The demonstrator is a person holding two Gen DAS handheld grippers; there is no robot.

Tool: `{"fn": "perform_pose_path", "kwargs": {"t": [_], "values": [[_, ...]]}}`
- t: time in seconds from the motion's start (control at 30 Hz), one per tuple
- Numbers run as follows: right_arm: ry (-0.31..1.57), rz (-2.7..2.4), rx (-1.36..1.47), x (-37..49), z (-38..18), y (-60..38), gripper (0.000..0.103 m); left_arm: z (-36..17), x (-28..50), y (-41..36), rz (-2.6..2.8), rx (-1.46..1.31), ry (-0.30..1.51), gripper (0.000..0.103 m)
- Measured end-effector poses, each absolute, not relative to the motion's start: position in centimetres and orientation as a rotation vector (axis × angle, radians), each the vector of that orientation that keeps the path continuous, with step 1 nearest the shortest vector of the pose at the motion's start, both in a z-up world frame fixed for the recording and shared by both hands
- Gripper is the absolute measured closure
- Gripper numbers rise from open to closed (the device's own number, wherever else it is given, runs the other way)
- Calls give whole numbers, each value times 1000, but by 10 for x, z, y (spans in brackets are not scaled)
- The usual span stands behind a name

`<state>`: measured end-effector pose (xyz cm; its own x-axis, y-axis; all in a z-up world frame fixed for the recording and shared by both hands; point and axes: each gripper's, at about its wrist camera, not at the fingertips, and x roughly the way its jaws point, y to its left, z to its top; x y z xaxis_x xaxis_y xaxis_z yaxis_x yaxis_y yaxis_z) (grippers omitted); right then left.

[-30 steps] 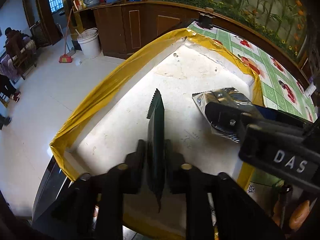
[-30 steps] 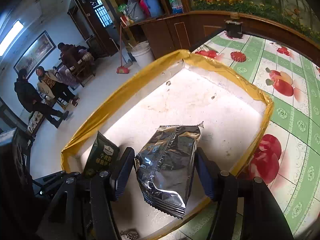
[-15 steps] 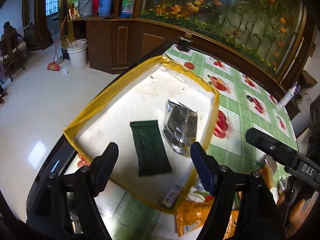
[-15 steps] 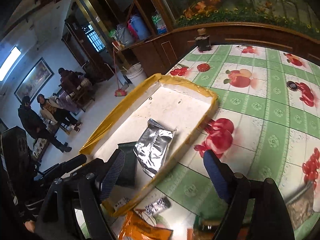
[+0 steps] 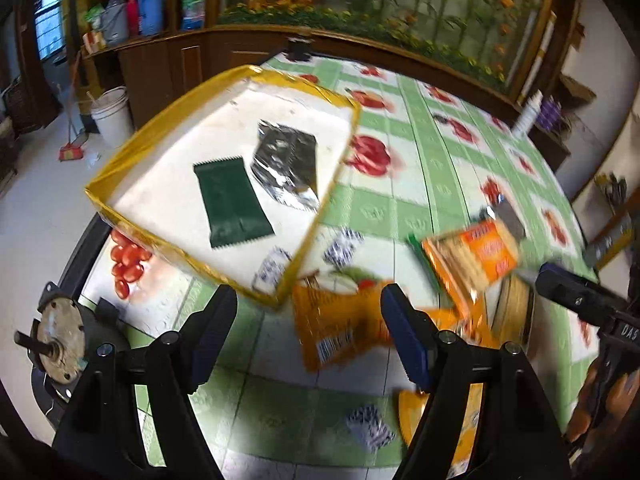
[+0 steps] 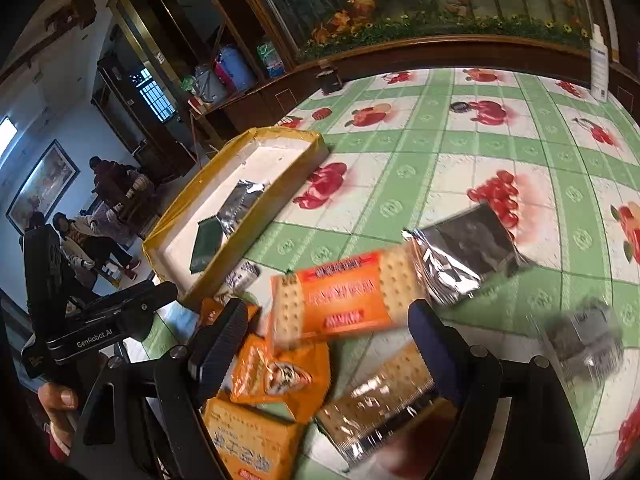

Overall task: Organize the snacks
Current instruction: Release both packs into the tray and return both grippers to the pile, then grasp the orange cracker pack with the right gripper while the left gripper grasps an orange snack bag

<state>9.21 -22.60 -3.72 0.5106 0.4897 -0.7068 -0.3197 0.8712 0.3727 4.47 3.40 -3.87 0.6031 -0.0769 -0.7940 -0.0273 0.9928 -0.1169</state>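
Between placements: both the left gripper (image 5: pixel 308 332) and right gripper (image 6: pixel 324 344) gape wide and empty above loose snacks (image 6: pixel 336 300) at lower frame, the yellow-rimmed tray (image 5: pixel 120 208) upper left holding two packets; next, presumably, centre on the orange cracker pack.

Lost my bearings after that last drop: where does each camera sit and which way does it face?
Left wrist: on the open left gripper, above the table edge, facing the yellow tray; right gripper at right.
Right wrist: on the open right gripper, over the snack pile; left gripper at left.
Shared: tray, green packet, silver packet.
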Motion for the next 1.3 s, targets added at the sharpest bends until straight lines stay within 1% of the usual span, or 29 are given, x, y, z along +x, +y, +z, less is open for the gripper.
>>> {"fn": "perform_pose_path", "kwargs": {"t": [0.3, 0.67, 0.77, 0.87, 0.93, 1.0, 1.1, 1.17, 1.3], "values": [[956, 485, 185, 45, -61, -245, 19, -57, 27, 22, -61, -54, 972, 29], [964, 440, 174, 39, -75, -247, 19, -77, 42, 17, -84, -91, 1035, 28], [971, 456, 186, 41, -76, -245, 19, -75, 45, 7, -159, -131, 1030, 28], [972, 451, 186, 43, -77, -245, 19, -72, 44, -19, -303, -145, 1046, 28], [971, 447, 188, 45, -76, -248, 19, -66, 39, -38, -413, -131, 1050, 28], [972, 436, 187, 46, -75, -251, 19, -55, 33, -45, -404, -83, 1018, 28], [966, 426, 194, 45, -73, -257, 19, -44, 38, -31, -324, -36, 987, 28], [954, 429, 199, 47, -71, -260, 19, -46, 48, -21, -256, -19, 987, 28], [934, 470, 170, 63, -66, -251, 19, -58, 67, -7, -237, -22, 1039, 28]]}}
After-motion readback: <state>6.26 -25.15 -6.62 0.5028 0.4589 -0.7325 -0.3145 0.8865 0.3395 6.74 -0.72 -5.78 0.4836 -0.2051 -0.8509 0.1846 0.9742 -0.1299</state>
